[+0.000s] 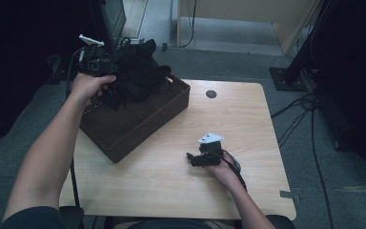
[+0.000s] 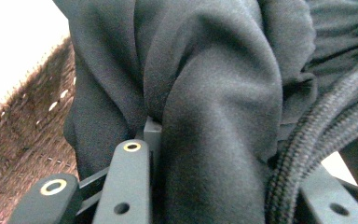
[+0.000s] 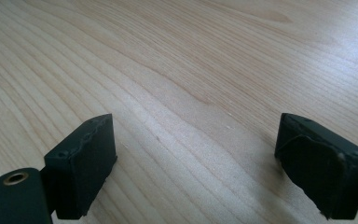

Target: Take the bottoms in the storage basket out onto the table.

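From above, the left gripper (image 1: 106,67) lifts a bunched black cloth garment (image 1: 138,71) over the dark woven basket (image 1: 138,125); the right gripper (image 1: 193,158) rests on the pale wooden table (image 1: 171,181). The left gripper view shows jaws clamped on fabric (cord alongside). The right gripper view shows jaws wide apart.

Left gripper (image 1: 100,67): black body topped by a white three-cornered plate, with a black cable trailing from its rear; seen along its own length, the jaws are flat matte-black bars with brass-ringed holes and plain screw holes near their bases. Right gripper (image 1: 201,160): black body with a pale grey three-cornered plate on top and a black cable behind it, ending in two blocky black pads (image 3: 86,163) with rough, chipped edges. Both forearms are bare, with a dark sleeve at the upper left arm.
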`<state>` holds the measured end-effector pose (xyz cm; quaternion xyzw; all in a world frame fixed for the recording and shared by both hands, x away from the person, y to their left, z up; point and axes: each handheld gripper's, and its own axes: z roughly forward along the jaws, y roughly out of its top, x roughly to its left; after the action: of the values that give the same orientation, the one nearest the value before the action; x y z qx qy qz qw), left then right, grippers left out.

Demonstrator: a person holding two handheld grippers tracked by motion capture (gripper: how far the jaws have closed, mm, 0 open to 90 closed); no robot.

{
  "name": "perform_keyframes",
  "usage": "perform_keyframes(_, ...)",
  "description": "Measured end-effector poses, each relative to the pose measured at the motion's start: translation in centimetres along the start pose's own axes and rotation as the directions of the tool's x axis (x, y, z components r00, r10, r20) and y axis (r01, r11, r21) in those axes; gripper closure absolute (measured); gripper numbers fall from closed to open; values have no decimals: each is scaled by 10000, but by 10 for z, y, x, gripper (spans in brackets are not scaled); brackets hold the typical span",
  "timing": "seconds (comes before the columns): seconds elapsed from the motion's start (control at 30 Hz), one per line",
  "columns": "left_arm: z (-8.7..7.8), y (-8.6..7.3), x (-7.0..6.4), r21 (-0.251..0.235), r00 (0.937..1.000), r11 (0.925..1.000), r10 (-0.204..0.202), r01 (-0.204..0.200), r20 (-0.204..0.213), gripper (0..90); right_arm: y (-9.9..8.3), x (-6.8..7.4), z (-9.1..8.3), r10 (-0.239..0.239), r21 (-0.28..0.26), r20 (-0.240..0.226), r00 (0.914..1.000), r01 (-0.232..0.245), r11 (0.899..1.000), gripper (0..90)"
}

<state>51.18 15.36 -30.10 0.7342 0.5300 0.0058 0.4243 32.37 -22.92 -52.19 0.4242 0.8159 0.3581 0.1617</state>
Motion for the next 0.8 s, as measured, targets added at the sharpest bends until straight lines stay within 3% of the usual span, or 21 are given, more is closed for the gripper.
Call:
perform_keyframes(0.1,-8,4,-9,-131,9999,9999,67,-65,126,639,2,-2,-1,218,7,-116,9997,-217,9998,131)
perform_keyframes(0.23,-13,5,-20,-123,9997,9998,156,-154,172,638,4,-6,-7,432,-365,-162,9989,-438,9984,135)
perform_keyframes(0.4,-12,6,-37,8,9985,9985,546,-546,53,637,8,-13,-18,457,-558,106,9989,-450,9974,135)
perform_keyframes(0.67,-8,10,-67,104,9954,9960,878,-883,382,637,8,-27,-32,764,-513,345,9965,-746,9959,135)
perform_keyframes(0.7,-5,12,-79,109,9938,9950,991,-997,504,637,8,-28,-34,785,-540,375,9962,-764,9956,136)
perform_keyframes(0.8,-2,13,-94,164,9898,9922,1217,-1232,739,636,8,-30,-38,797,-583,404,9960,-773,9953,135)
